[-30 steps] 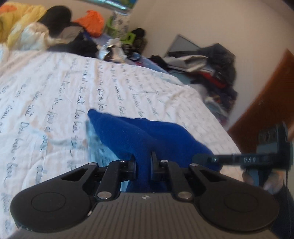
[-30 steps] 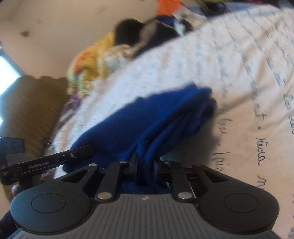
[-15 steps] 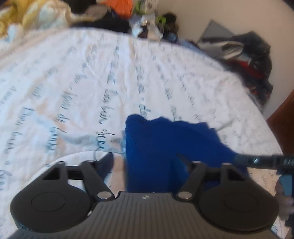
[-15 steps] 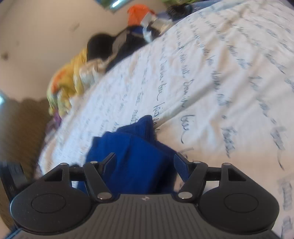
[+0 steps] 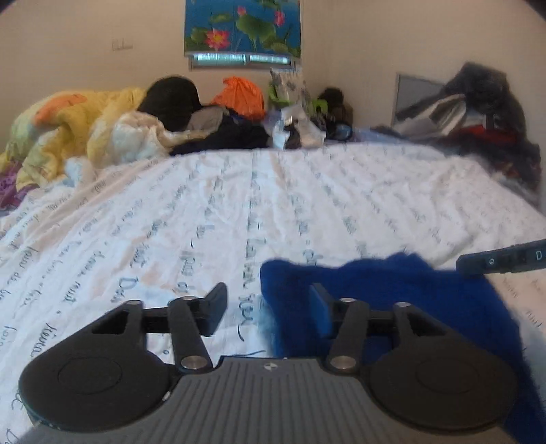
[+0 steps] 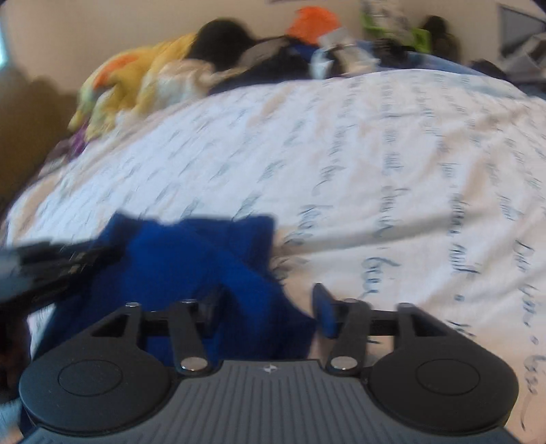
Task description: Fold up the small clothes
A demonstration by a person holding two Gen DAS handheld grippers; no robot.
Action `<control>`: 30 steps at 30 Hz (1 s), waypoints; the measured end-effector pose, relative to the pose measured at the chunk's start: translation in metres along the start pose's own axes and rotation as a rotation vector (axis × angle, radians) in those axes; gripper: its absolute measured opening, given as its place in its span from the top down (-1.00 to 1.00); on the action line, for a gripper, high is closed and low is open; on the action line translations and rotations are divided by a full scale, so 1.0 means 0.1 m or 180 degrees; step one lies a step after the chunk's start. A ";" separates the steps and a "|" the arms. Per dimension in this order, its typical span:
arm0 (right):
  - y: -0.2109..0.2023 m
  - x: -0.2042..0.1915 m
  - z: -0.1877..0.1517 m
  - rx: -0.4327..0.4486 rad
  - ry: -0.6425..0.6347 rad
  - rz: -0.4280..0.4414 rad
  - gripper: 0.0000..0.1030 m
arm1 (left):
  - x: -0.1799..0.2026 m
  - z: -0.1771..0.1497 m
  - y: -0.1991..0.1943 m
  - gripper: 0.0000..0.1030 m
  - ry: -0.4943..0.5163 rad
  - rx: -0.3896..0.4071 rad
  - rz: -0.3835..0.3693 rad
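Bed: a white sheet [image 5: 239, 205] printed with rows of dark cursive writing covers the whole surface, a little wrinkled.
Far edge: a yellow quilt [image 5: 68, 136], an orange bag [image 5: 240, 97] and a jumble of dark clothes lie against the wall.
Wall: a lotus-flower picture [image 5: 242, 27] hangs above the heap.
Garment: the blue fleece garment [image 5: 426, 300] lies bunched on the near part of the sheet.
Left gripper [image 5: 268, 309]: jaws opening, holding nothing; the garment's left edge reaches between them, against the right finger.
Right gripper [image 6: 266, 307]: jaws closing, pads not gripping; the garment's right part lies loose between them.
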State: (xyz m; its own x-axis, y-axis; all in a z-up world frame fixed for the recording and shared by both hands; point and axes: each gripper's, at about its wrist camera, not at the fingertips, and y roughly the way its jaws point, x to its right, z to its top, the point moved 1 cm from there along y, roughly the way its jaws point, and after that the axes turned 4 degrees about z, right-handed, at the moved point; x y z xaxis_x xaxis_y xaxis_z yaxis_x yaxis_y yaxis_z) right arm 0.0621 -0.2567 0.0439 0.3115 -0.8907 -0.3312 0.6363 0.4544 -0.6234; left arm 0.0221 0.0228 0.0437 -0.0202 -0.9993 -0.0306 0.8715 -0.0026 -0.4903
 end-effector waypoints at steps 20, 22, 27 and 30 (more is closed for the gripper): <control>0.26 -0.28 -0.08 -0.0309 0.0480 0.0567 0.13 | 0.55 -0.31 0.29 -0.32 0.0283 -0.0446 -0.0638; 0.42 -0.17 -0.21 -0.0145 0.0229 0.0518 0.24 | 0.56 -0.31 0.29 -0.34 0.0291 -0.0439 -0.0619; 0.49 -0.20 -0.12 -0.0187 0.0155 0.0419 0.36 | 0.55 -0.29 0.27 -0.35 0.0321 -0.0442 -0.0603; 0.25 -0.33 -0.12 -0.0191 0.0191 0.0214 0.31 | 0.40 -0.24 0.03 -0.41 0.0187 -0.0424 -0.0601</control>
State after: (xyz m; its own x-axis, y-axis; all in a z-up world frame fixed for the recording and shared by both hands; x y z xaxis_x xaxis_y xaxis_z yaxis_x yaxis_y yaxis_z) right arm 0.0592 -0.2154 0.0309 0.3080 -0.8564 -0.4144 0.5716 0.5148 -0.6390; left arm 0.0125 -0.0163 0.0199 -0.2086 -0.9777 0.0238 0.7773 -0.1805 -0.6026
